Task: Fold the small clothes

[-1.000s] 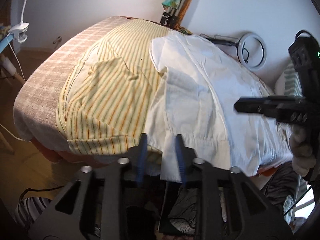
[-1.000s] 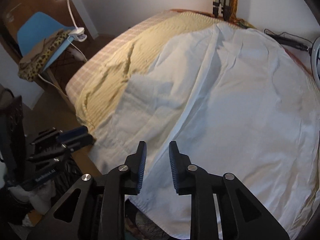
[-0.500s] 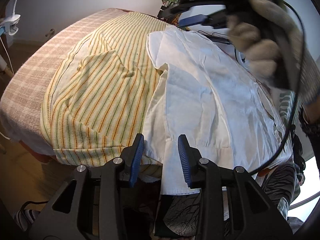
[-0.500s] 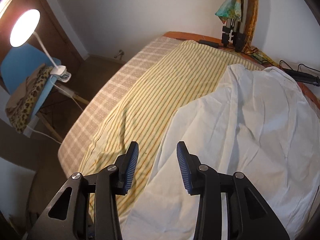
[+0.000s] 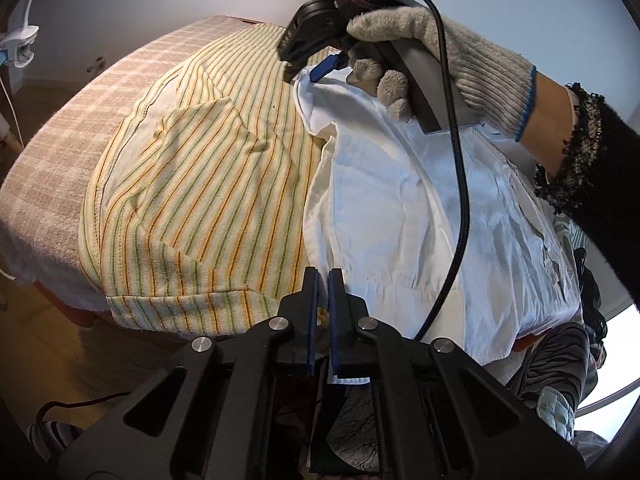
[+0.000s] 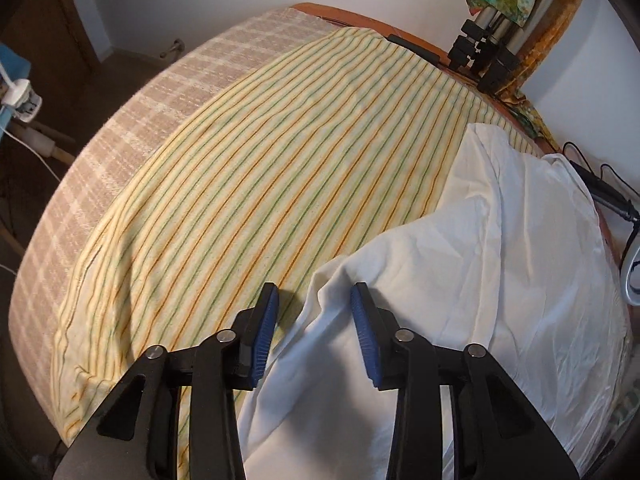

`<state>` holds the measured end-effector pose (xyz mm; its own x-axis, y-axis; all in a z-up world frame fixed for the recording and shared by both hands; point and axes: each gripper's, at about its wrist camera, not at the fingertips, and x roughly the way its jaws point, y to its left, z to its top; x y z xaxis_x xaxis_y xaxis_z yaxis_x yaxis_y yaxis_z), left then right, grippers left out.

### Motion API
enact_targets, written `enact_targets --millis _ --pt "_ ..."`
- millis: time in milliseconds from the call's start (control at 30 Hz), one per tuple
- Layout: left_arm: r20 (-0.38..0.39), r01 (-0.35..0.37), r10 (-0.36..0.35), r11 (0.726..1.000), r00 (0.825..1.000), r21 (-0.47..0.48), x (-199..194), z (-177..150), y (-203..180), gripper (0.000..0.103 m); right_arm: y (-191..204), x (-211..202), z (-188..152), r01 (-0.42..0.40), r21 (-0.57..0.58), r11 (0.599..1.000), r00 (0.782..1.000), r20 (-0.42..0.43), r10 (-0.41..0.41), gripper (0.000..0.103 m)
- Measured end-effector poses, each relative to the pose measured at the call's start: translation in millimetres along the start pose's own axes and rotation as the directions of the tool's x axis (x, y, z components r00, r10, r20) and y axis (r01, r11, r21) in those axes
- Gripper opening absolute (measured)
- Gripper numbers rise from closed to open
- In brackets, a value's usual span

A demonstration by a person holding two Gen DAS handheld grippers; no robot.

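A white garment [image 5: 440,216] lies spread on a yellow striped sheet [image 5: 200,184] over the bed. My left gripper [image 5: 323,320] is shut on the garment's near hem at the bed's front edge. My right gripper [image 6: 314,332] is open, its blue pads either side of the garment's far corner [image 6: 332,284], low over the striped sheet [image 6: 260,184]. In the left wrist view the right gripper's tip [image 5: 326,68] sits at that far corner, held by a gloved hand [image 5: 440,48].
A checked beige blanket [image 5: 60,152] covers the bed's left side. Tripod clamps [image 6: 480,60] and a colourful cloth stand at the headboard. A cable [image 5: 456,184] hangs across the garment. A clip lamp [image 6: 20,96] stands at the left. A ring light [image 6: 634,276] shows at the right.
My left gripper has closed on the white garment's near hem. My right gripper has moved across to the garment's far corner, lowered over it and stayed open.
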<state>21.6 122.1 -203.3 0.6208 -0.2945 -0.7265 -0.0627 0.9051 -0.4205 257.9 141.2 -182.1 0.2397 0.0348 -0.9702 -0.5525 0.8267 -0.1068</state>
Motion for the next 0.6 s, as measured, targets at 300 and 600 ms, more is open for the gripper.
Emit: enact_targets --millis 300,600 --pt "0.011 0.047 -0.047 0.999 0.999 -0.022 -12.5 -3.5 0.2 0.002 -58.4 -21.4 9.3 -0.198 0.143 0.97 0.977 0.102 0.185 0.002" --pt "0.034 0.084 -0.08 0.989 0.996 -0.12 -16.7 -0.3 9.6 0.055 -70.4 -33.2 7.7 -0.24 0.141 0.961 0.966 0.131 0.222 0.002"
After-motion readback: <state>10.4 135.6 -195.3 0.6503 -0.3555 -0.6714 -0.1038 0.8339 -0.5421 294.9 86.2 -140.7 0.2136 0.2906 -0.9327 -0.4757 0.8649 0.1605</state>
